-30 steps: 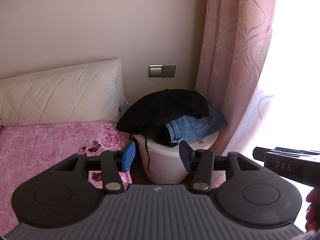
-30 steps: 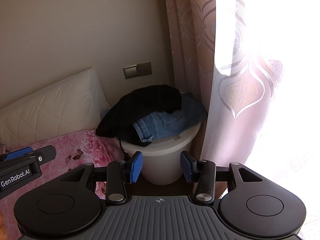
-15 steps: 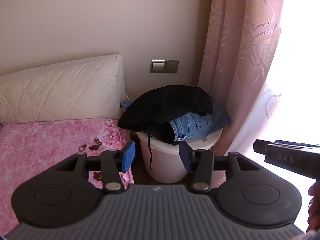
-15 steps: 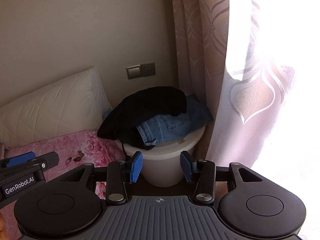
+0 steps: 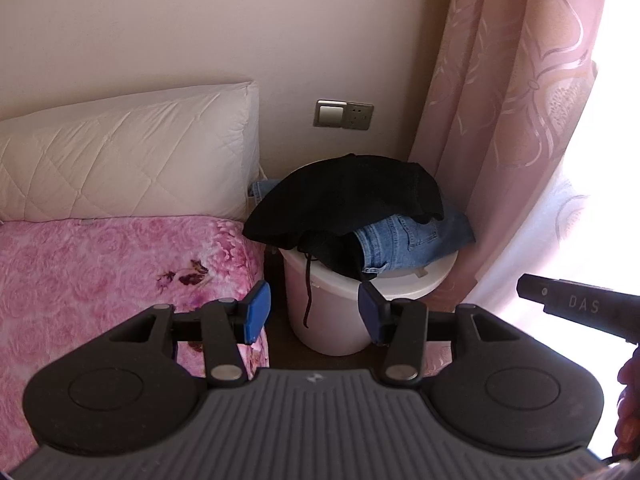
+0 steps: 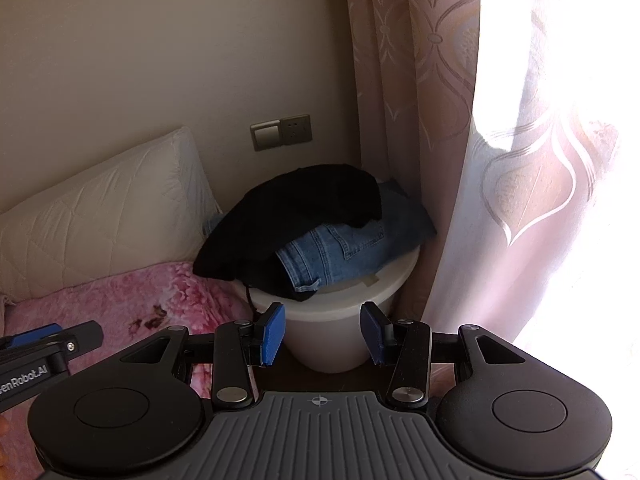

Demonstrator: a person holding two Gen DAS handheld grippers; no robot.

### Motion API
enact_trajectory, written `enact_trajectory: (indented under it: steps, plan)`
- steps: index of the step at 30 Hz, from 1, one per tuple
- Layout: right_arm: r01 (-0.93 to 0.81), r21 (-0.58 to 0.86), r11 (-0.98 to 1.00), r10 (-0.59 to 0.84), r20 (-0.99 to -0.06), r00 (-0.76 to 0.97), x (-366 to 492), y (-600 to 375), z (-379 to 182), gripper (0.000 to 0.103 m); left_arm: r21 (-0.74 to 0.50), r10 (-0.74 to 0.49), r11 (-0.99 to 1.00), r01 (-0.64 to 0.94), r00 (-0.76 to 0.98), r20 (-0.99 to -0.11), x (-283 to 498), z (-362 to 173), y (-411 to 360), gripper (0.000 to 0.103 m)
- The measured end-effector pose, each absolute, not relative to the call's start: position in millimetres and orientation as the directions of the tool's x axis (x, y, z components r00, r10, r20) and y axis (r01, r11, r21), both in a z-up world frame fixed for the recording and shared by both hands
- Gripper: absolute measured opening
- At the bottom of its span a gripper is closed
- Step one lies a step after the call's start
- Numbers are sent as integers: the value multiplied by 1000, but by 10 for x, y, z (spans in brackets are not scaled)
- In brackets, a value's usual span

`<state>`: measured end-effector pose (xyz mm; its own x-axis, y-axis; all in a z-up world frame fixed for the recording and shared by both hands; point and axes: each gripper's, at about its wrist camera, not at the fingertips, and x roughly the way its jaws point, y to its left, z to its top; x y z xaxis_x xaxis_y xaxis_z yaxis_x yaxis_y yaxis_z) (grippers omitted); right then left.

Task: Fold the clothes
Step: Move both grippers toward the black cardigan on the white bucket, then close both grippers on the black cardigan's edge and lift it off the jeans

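white bucket [image 5: 328, 320] wedged in a tight corner, bed [image 5: 100, 280] edge and pillow [image 5: 128, 160] hugging its left, pink curtain [image 5: 500, 120] crowding its right, wall right behind, front and top look open for both spread grippers, floor gap probably too narrow

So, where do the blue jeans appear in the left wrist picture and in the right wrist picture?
Left wrist view: the blue jeans lie right of centre, under the black garment on the white bucket.
Right wrist view: the blue jeans lie near the centre, on the same bucket.
Shared landmark: the wall switch plate above the pile.
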<state>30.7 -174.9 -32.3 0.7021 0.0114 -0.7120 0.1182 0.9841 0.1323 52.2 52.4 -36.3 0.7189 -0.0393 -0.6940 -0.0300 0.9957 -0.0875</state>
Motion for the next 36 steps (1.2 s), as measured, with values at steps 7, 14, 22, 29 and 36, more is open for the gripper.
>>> enact_trajectory:
  steps: [7,14,22,29,36]
  plan:
    - [89,149,985,41,-697,716,454,-1648,-347,46,-106,-38,993,-51,714,-699,613,-364,698,44]
    - [70,126,990,38,-700,713,615,-1543,-388,46,-93,-17,993,-68,713,-701,693,-338,806,44]
    - [25,108,994,58,-702,710,718,-1419,-451,46,-97,15,988,-121,694,-720,736,-377,953,44]
    - [19,115,993,68,-703,708,784,-1439,-507,46,-128,-24,987,-100,691,-723,823,-397,956,44]
    - [28,114,993,64,-723,688,961,-1536,-601,46,-94,-15,993,-75,695,-719,1005,-491,810,43]
